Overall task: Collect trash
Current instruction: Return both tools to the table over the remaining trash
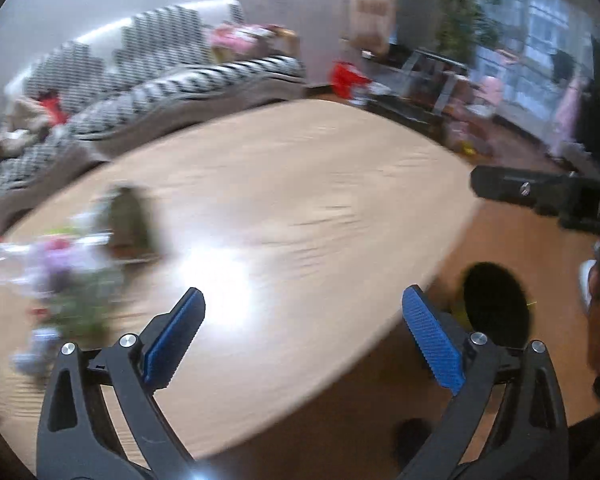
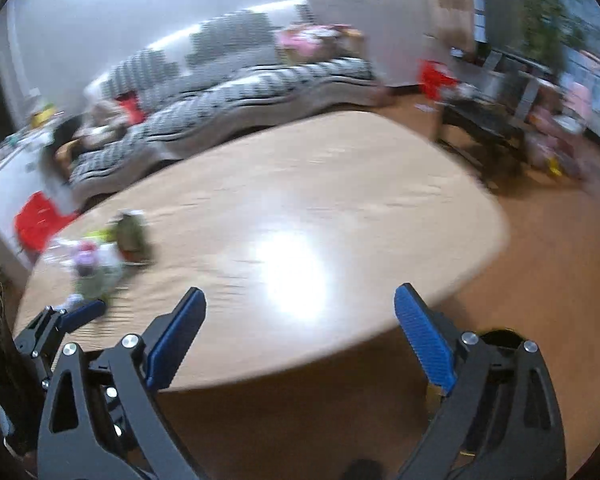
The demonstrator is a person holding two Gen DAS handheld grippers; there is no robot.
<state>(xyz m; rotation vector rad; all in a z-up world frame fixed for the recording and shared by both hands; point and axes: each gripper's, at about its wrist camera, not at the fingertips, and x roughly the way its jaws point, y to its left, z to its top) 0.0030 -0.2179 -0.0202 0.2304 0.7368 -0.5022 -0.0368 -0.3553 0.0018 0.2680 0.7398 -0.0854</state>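
Observation:
A blurred heap of trash (image 1: pixel 72 276) lies on the left part of the oval wooden table (image 1: pixel 300 184): clear plastic, purple and green wrappers and a dark green packet (image 1: pixel 130 216). The heap also shows in the right wrist view (image 2: pixel 100 260). A round black bin (image 1: pixel 496 304) stands on the floor beside the table's near right edge; its rim shows in the right wrist view (image 2: pixel 500 336). My left gripper (image 1: pixel 304 340) is open and empty over the table's near edge. My right gripper (image 2: pixel 300 336) is open and empty, also near that edge. The left gripper's fingers (image 2: pixel 80 314) show at the right view's left.
A black-and-white patterned sofa (image 2: pixel 228 92) runs behind the table. A dark low table (image 2: pixel 484 128) with clutter stands at the right, by plants and windows. A red bag (image 2: pixel 36 220) sits by a white cabinet at the left. Wooden floor (image 2: pixel 540 280) surrounds the table.

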